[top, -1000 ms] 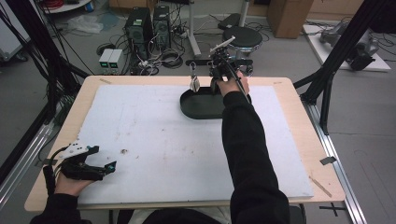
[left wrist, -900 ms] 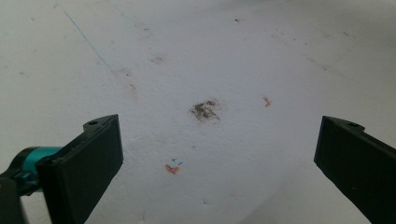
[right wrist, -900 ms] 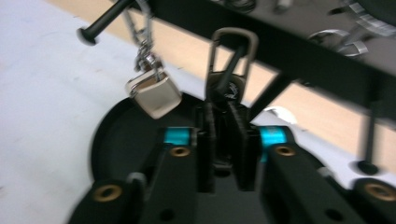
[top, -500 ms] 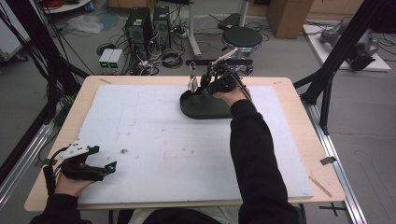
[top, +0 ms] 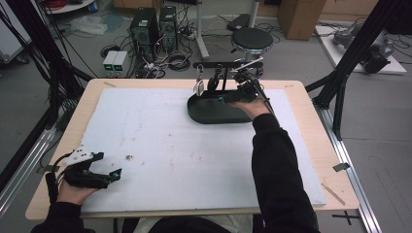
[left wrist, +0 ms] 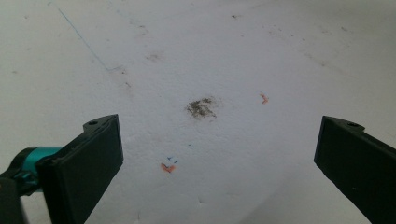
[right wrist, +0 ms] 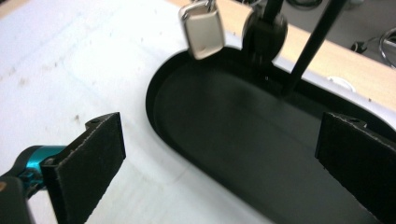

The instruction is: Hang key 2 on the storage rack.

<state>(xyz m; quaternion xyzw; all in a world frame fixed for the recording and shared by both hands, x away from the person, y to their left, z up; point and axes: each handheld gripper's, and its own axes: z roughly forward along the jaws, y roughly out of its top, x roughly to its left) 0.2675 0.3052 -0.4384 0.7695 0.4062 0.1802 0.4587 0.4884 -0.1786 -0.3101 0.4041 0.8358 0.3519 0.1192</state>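
A black oval tray point(top: 209, 114) point(right wrist: 233, 140) lies at the far middle of the white board. Behind it stands a black rack point(top: 226, 64) whose bar carries a hanging silver padlock-shaped piece point(top: 198, 88) point(right wrist: 201, 29) and a black round piece point(top: 214, 82) point(right wrist: 266, 30). My right gripper point(top: 222, 98) point(right wrist: 222, 163) hovers over the tray's right part, open, with nothing between its jaws. Down at the near left corner of the board, my left gripper point(top: 115, 174) point(left wrist: 219, 163) rests low, open and empty, pointing at a small dark stain point(left wrist: 201, 107).
The white board point(top: 170, 145) covers most of the wooden table point(top: 335, 145). A thin black post point(right wrist: 308, 46) of the rack rises from the tray's far side. Beyond the table are a stool point(top: 251, 39), computer cases point(top: 154, 24) and cables on the floor.
The right forearm has swung to the right and the right gripper has drifted slightly rightward and nearer over the tray. The left gripper has stayed put.
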